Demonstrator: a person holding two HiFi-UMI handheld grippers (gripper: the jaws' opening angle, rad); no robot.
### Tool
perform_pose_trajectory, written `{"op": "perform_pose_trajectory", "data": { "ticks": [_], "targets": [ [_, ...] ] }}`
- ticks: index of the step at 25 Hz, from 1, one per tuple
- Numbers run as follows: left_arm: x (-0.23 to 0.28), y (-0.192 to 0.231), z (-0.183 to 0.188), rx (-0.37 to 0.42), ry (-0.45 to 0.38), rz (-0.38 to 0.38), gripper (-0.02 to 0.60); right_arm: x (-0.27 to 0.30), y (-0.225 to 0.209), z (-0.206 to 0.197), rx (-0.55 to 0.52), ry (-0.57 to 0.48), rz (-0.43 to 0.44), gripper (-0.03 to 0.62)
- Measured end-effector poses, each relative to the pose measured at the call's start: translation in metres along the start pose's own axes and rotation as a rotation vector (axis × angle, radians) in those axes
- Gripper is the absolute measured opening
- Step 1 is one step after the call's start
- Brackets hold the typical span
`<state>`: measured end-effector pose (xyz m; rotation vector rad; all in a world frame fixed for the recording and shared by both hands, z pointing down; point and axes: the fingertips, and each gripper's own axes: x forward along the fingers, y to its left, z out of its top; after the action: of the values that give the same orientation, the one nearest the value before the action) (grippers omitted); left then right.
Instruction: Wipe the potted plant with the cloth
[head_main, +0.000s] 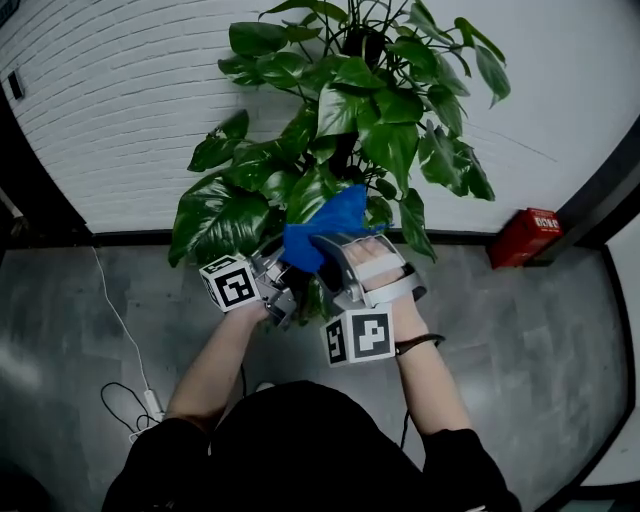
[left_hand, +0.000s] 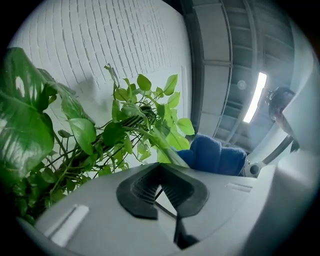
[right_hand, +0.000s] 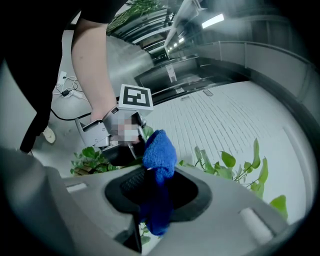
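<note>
Head view is giving us both grippers side by side low in front of the potted plant (head_main: 350, 110), which is standing against a white brick wall (head_main: 120, 100). We are holding the blue cloth (head_main: 325, 235) in the right gripper (head_main: 325, 262), and its bunched top is lying against the lower leaves. Right gripper view is showing those jaws clamping together on the cloth, with one end standing above the pads and the other hanging below them. Left gripper view is showing the left gripper (left_hand: 161, 192) with its pads closing on a long leaf (left_hand: 167, 147) seen edge-on, and the cloth is sitting just beside that leaf.

For writing, we are finding only black-and-white square patterns on the left marker cube (head_main: 230, 282) and the right marker cube (head_main: 358, 337); they are carrying no letters. A red box (head_main: 525, 235) is lying at the foot of the wall to the right, and its print is too small for us to read.

The grey floor (head_main: 520, 340) is lying open on our right between the grippers and the red box. On our left a thin white cable (head_main: 120, 330) is trailing across the floor, well apart from the plant. Dark edges are closing off the wall at the far left and far right
</note>
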<state>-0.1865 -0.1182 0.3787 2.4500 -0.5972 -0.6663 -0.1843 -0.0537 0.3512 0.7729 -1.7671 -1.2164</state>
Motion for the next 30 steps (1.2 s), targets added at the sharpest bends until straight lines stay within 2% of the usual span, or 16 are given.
{"op": "perform_pose_trajectory", "data": {
  "ticks": [9,30],
  "targets": [
    [0.002,0.000,-0.004,-0.058,-0.018,0.014,-0.003,-0.010,0.024,-0.009,0.022,0.016,0.009,0.106],
    [0.003,-0.003,-0.008,-0.064,-0.041,0.045,-0.003,-0.042,0.066,-0.038,0.125,0.011,0.038,0.106]
  ]
}}
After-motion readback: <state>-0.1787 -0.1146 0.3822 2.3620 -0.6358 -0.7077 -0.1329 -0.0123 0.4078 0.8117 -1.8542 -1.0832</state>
